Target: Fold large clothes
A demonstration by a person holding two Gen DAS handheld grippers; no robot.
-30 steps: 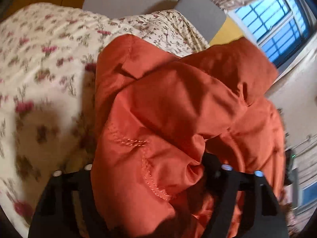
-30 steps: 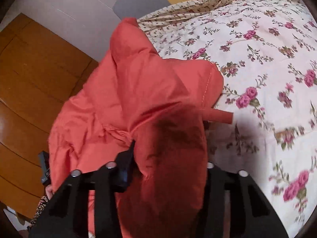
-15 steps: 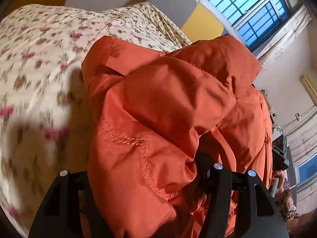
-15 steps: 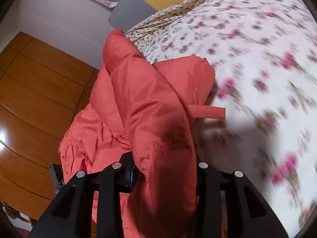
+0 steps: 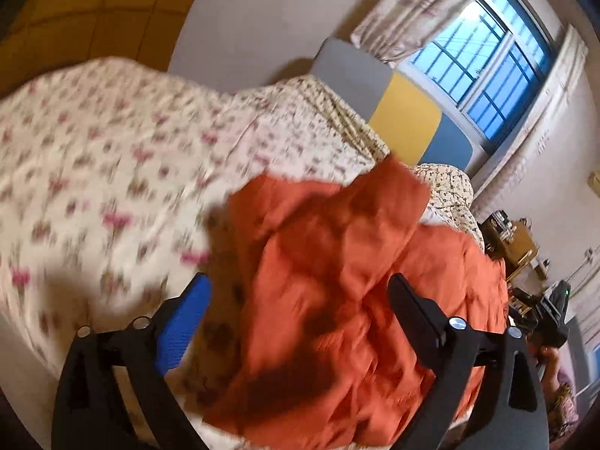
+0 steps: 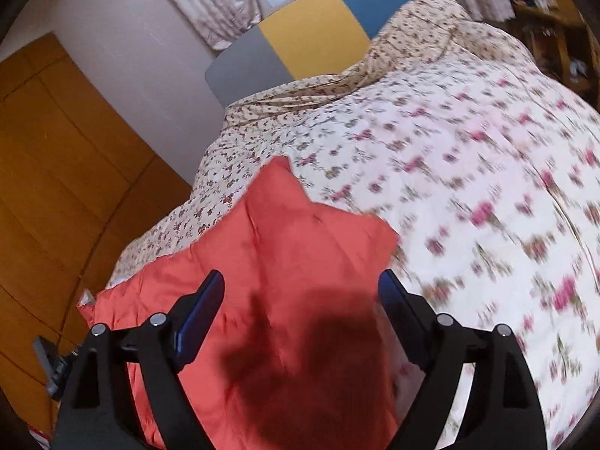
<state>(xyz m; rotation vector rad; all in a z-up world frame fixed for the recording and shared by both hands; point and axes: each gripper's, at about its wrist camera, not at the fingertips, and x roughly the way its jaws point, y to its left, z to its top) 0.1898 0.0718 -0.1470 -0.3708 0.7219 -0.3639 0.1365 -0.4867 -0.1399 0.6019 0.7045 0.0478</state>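
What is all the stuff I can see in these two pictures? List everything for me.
Padded jacket: one, orange-red, crumpled on the near edge of the bed.
Bedspread: one, cream with pink flowers, covering the bed.
Headboard: one, with grey, yellow and blue panels, at the far end of the bed.
Window: one, barred, blue light, behind the headboard.
Curtains: pale patterned, beside the window.
Wardrobe: wooden, orange-brown, beside the bed.
Cluttered shelf: wooden, by the far wall.
Left gripper: black, fingers opening, jacket below them, not clamped.
Right gripper: black, fingers opening over the jacket.
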